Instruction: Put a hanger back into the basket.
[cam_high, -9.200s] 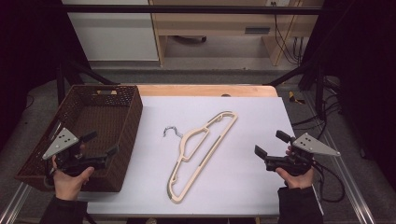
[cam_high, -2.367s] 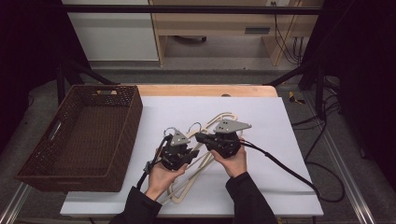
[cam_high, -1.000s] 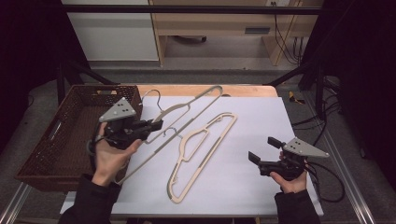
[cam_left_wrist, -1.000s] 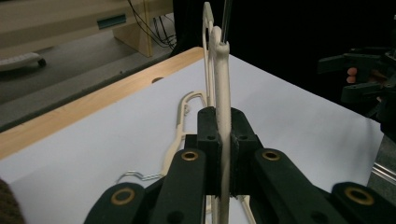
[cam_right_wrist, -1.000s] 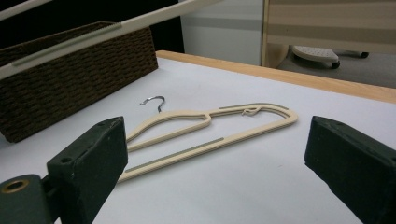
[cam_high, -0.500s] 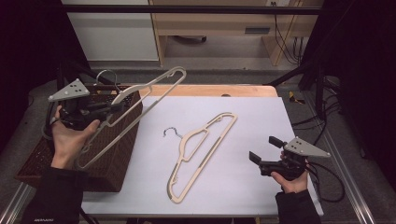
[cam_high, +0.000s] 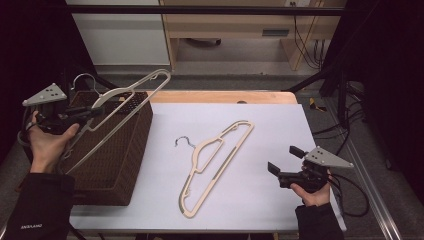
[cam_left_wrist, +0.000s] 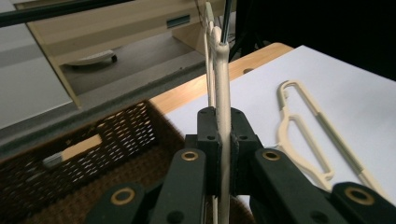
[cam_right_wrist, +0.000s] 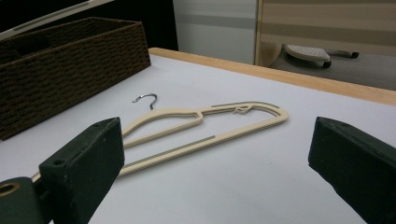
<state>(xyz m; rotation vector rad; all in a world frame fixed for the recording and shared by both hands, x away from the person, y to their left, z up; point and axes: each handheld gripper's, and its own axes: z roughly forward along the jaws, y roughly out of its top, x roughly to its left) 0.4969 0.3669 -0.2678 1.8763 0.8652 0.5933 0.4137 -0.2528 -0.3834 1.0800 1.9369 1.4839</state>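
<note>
Left gripper (cam_high: 92, 111) clamped tight on cream plastic hanger (cam_high: 127, 102), held tilted above dark brown wicker basket (cam_high: 120, 155). Right gripper (cam_high: 274, 170) jaws wide apart, holding nothing, near second cream hanger (cam_high: 215, 165) flat on white table (cam_high: 280, 125).

- The cream matt plastic hanger (cam_high: 212, 167) is tipped with a shiny metal hook (cam_high: 183, 142)
- The dark brown basket (cam_high: 117, 157) is woven, rough
- The white tabletop (cam_high: 270, 200) is seen smooth, matt, edged with wood

Cream hanger (cam_high: 125, 102), cream hanger on the table (cam_high: 215, 165) (silver hook), dark brown woven basket (cam_high: 117, 165), white table (cam_high: 280, 135)
</note>
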